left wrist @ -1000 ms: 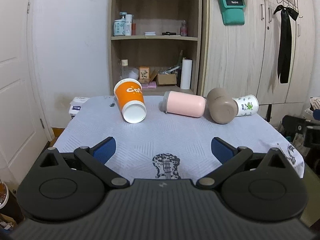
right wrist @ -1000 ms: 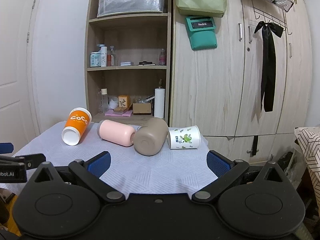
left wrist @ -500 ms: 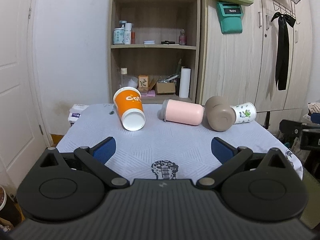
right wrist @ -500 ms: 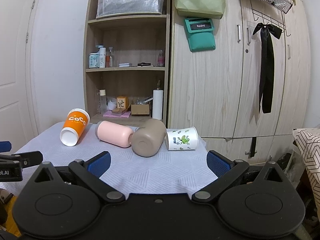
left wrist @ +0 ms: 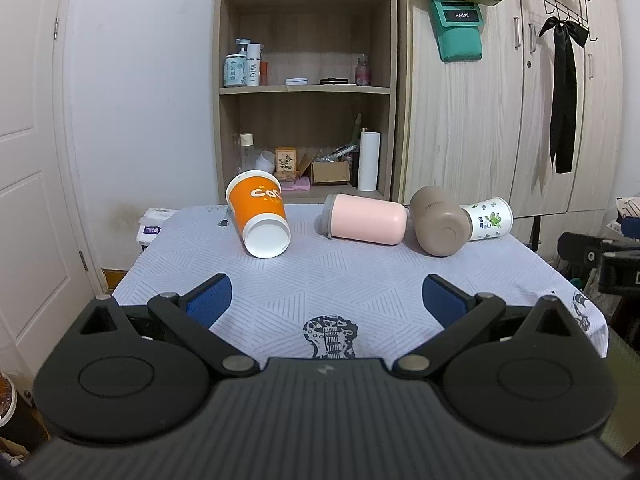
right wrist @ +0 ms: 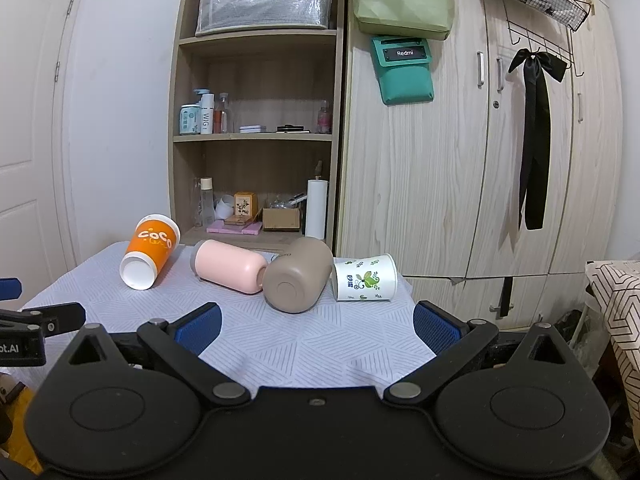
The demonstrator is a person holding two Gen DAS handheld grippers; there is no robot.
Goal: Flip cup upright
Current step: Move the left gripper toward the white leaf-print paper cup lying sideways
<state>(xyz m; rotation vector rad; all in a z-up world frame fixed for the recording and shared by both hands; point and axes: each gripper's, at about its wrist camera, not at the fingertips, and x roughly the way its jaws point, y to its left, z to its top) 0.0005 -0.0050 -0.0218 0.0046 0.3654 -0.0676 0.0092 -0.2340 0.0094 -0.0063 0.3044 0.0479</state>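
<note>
Several cups lie on their sides in a row at the far side of the table: an orange paper cup on the left, a pink cup, a brown cup and a white cup with green print on the right. My left gripper is open and empty over the near part of the table. My right gripper is open and empty, near the table's right front.
The table wears a pale patterned cloth with a guitar print. A wooden shelf full of bottles and boxes and a wardrobe stand behind it. A white door is on the left. The other gripper shows at each view's edge.
Both grippers have tilted up and drawn back a little, so the cups sit lower in view. No cup has moved. Both grippers stay open.
</note>
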